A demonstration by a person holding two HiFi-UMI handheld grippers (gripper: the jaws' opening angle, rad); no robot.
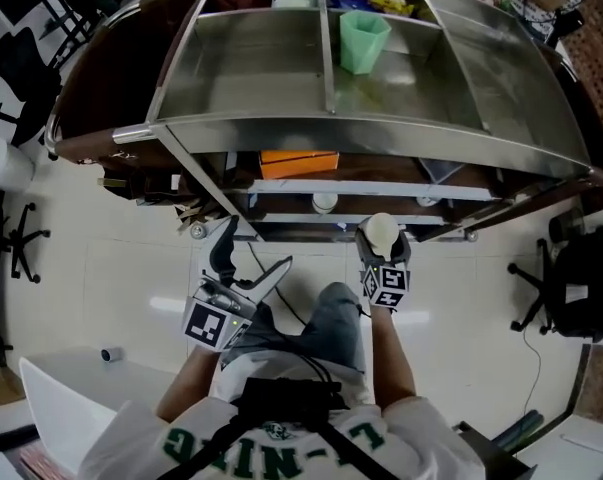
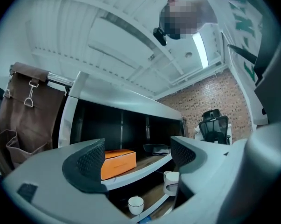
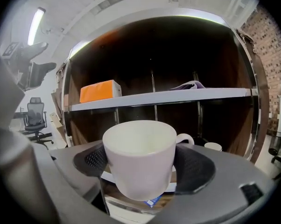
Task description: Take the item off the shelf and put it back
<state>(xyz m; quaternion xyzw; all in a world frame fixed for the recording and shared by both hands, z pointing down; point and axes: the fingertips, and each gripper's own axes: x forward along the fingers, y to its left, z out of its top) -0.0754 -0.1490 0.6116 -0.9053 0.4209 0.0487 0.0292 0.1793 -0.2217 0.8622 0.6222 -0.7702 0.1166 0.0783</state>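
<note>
While clamped across body in right gripper (image 1: pixel 383 246), cup (image 3: pixel 139 148) hangs before shelf (image 3: pixel 177 96), off it. Rigid, glazed, likely ceramic: light, slippery, breakable. Hold mid-wall, handle clear. Left gripper (image 2: pixel 138 157) jaws apart, empty.

Orange box (image 1: pixel 299 163), green bin (image 1: pixel 362 40), office chair (image 1: pixel 579 286)

Glossy pale floor (image 1: pixel 131 288) across mid-frame, black office chair (image 1: pixel 576 288) at far right. Brick wall (image 2: pixel 210 99) right of centre. Ceiling strip light (image 3: pixel 36 24) upper left.
</note>
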